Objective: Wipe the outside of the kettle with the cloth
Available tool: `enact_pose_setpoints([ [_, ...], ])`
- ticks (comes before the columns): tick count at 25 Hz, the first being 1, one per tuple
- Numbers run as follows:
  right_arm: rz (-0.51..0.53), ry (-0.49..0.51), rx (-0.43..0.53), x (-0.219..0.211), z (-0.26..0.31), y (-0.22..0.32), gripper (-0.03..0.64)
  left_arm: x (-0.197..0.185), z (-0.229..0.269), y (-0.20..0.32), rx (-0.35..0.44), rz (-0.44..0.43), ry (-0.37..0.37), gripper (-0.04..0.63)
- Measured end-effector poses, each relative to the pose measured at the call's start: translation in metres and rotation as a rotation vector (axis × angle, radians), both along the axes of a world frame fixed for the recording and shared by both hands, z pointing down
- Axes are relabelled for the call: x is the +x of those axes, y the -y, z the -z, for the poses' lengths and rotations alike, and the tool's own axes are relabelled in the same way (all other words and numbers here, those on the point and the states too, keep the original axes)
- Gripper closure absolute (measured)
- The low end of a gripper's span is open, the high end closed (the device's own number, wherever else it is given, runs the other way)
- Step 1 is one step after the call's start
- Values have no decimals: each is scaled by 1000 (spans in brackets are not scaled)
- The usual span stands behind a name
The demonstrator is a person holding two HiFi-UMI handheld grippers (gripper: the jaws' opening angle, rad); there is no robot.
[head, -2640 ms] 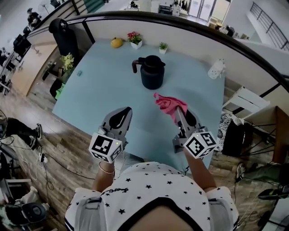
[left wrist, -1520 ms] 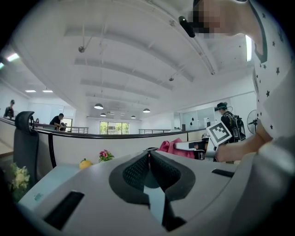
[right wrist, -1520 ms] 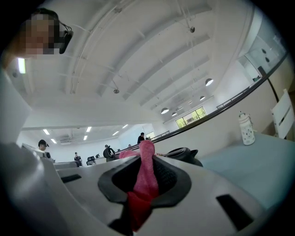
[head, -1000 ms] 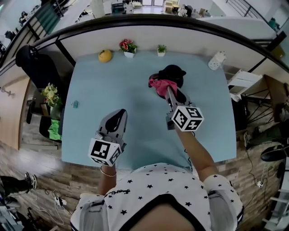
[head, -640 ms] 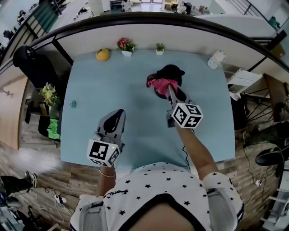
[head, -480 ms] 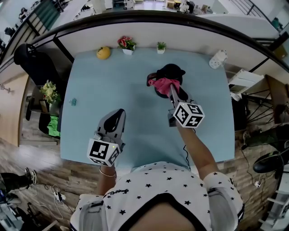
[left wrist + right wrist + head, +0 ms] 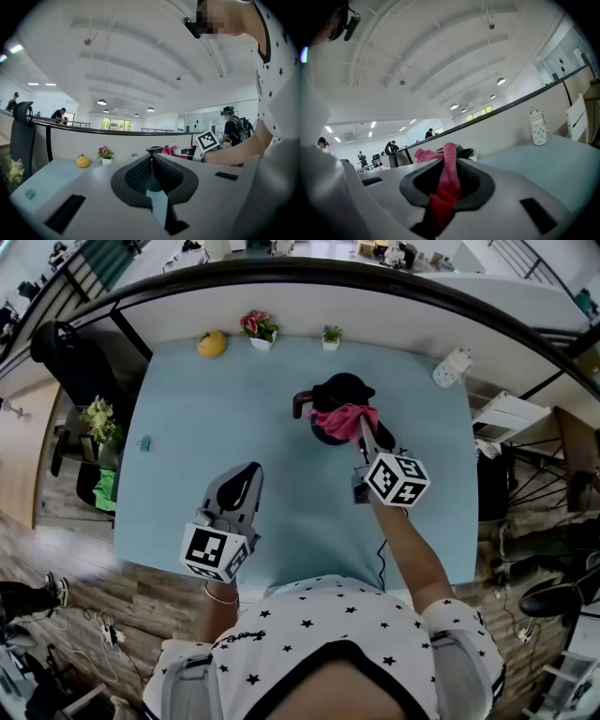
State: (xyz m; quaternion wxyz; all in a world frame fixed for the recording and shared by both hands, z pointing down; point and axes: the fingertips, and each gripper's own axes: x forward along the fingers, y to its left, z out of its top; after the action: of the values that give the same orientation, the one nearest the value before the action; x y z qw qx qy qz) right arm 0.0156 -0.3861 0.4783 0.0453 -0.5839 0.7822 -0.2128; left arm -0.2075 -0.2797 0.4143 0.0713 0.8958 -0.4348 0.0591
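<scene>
We were in the wiping step: our right gripper (image 7: 363, 430), jaws clamped on the pink cloth (image 7: 343, 417), held it against the near side of the black kettle (image 7: 336, 390), which stood toward the far middle of the pale blue table (image 7: 206, 437). Our left gripper (image 7: 247, 474) hung over the near table, jaws together with nothing between. Next, we judged, the cloth should sweep round the body toward the handle (image 7: 298, 405). The cloth looked soft and bunched; the kettle smooth, squat, domed.
</scene>
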Motion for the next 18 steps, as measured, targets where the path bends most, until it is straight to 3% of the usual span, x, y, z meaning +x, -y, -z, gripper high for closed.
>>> enact_pose_setpoints([
  [7, 21, 31, 10, 24, 0, 9, 555, 26, 1, 2, 1, 3, 12, 563],
  [18, -38, 34, 4, 59, -11, 30, 554, 36, -1, 2, -10, 34, 44, 563],
])
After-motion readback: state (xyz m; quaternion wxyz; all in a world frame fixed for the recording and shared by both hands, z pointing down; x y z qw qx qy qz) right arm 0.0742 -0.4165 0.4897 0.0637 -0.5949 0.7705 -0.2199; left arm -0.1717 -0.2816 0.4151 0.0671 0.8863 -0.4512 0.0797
